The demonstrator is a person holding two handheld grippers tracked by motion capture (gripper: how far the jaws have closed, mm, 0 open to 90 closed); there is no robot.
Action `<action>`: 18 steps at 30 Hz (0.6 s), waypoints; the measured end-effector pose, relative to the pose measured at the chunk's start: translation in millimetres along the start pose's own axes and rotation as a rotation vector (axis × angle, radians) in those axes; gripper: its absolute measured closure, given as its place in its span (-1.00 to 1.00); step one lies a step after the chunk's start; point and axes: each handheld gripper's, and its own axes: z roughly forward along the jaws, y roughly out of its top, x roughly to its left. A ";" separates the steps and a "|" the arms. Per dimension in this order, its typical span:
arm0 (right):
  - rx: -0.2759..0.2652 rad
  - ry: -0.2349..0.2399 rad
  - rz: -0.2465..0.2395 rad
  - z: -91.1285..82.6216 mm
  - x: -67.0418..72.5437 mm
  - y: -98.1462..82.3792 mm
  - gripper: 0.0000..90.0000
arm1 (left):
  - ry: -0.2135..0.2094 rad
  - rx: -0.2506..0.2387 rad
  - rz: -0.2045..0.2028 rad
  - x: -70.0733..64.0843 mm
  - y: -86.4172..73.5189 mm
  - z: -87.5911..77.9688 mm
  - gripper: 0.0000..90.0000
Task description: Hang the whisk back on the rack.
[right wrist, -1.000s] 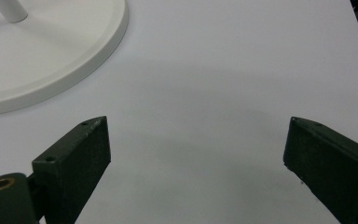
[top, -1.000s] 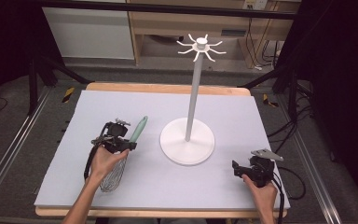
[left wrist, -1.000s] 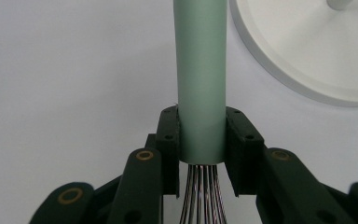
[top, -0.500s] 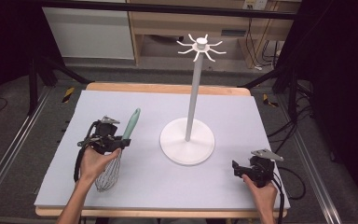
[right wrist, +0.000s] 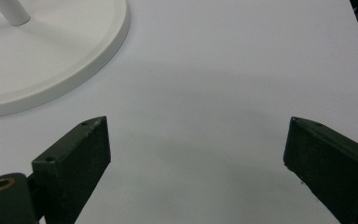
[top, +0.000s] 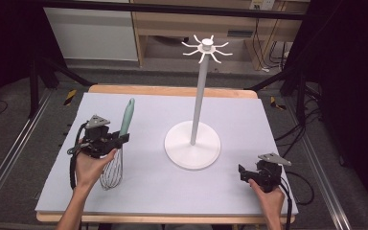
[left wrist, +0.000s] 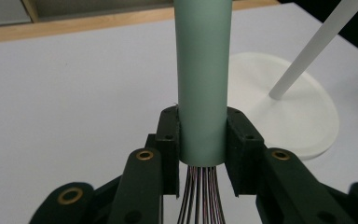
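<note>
White table point(top: 249, 191), hook stand point(top: 192, 143) between whisk point(top: 120, 143), right tool point(right wrist: 196, 172)

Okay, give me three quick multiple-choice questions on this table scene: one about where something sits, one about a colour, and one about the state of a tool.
1. Where is the white stand relative to the whisk?
A. On the person's right of it
B. On the person's left of it
C. Lying on top of it

2. What colour is the whisk's handle?
A. Red
B. Pale green
C. Black

3. What state is the right tool in?
A. Shut on the whisk
B. Shut on the stand's pole
C. Open, holding nothing

Answers: 1 A, the high view puts the stand nearer the table's middle, right of the whisk. 2 B, the left tool clamps a pale green handle. 3 C, its jaws stand wide apart over bare mat.
</note>
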 end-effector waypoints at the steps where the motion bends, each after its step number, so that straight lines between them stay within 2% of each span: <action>1: 0.000 0.000 0.000 0.0 0.0 0.0 -0.83 | -0.003 -0.013 0.001 -0.6 0.4 -1.0 0.53; 10: 0.000 0.000 -0.006 0.4 0.0 -0.1 -0.83 | -0.016 -0.129 0.026 -10.3 5.5 -11.5 0.53; 18: -0.005 0.001 -0.005 0.5 0.4 -0.1 -0.83 | -0.030 -0.201 0.042 -19.9 11.8 -17.9 0.53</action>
